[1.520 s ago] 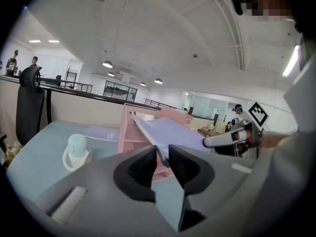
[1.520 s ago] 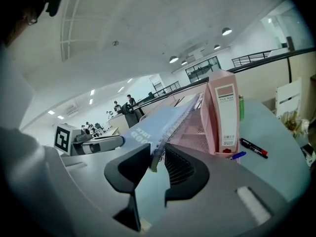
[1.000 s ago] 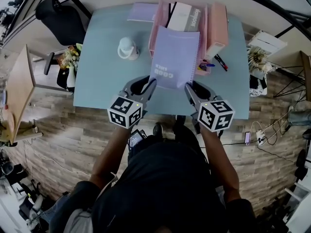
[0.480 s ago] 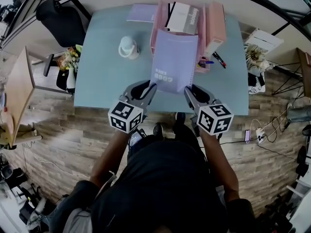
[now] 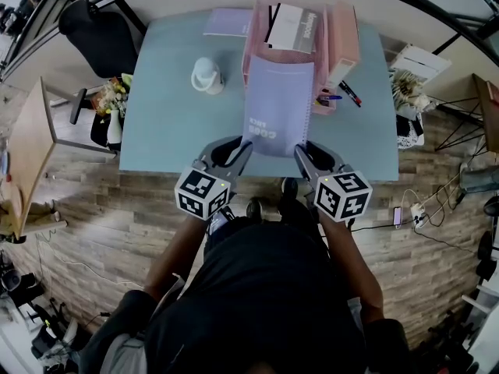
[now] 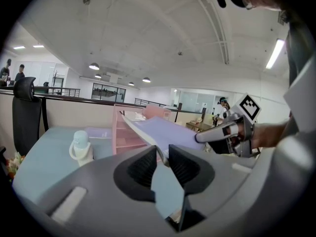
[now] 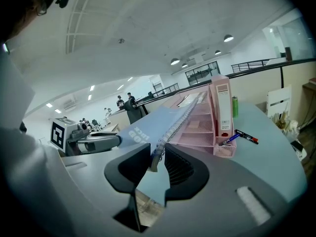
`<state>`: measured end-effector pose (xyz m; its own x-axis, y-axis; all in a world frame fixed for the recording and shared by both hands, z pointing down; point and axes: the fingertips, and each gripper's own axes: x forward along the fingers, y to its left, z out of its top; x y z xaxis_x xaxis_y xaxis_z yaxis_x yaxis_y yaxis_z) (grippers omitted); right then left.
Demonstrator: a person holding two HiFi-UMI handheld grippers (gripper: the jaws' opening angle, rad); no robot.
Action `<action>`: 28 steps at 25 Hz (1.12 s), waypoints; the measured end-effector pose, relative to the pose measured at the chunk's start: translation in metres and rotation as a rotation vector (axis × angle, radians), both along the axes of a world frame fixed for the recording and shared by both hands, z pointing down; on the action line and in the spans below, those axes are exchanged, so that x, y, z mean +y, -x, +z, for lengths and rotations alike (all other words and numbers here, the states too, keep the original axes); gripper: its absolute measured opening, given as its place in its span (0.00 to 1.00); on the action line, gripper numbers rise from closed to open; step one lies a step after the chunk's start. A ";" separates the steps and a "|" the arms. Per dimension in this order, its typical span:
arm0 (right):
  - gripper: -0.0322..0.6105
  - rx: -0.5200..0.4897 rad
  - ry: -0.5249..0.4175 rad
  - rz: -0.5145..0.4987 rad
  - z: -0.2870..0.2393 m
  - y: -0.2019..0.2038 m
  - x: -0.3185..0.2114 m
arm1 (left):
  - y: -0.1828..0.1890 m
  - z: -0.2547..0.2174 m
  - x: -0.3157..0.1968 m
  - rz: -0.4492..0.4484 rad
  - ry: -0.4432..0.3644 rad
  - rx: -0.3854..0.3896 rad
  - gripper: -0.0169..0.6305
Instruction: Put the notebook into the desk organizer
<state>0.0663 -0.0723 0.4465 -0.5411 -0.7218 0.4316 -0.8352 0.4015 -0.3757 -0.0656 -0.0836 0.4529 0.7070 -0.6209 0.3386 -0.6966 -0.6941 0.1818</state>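
Lilac spiral-bound paper notebook (image 5: 278,104) hangs tilted above the pale blue counter (image 5: 168,123), its far edge at the pink tiered desk organizer (image 7: 200,127). Left tool (image 5: 245,145) and right tool (image 5: 301,148) each pinch a near corner.

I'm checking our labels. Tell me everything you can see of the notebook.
The notebook has a lilac cover with dark print near its close end and a wire spiral down its right edge. Closed, it slopes upward toward the pink organizer. The left gripper clamps its near left corner, the right gripper its spiral corner.
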 end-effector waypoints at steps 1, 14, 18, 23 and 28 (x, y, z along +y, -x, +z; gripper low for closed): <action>0.19 0.002 0.000 0.000 0.001 0.000 0.002 | 0.000 0.001 0.002 0.002 0.001 0.000 0.24; 0.19 0.012 0.001 0.000 0.000 0.008 0.026 | 0.005 0.000 0.026 0.035 0.010 0.012 0.24; 0.19 0.022 0.002 -0.002 0.002 0.012 0.032 | 0.009 0.004 0.032 0.042 0.024 0.010 0.24; 0.19 0.022 0.002 0.001 0.003 0.015 0.040 | 0.012 0.005 0.039 0.055 0.023 0.006 0.24; 0.19 0.019 0.007 0.001 0.005 0.018 0.047 | 0.013 0.006 0.045 0.061 0.027 0.014 0.24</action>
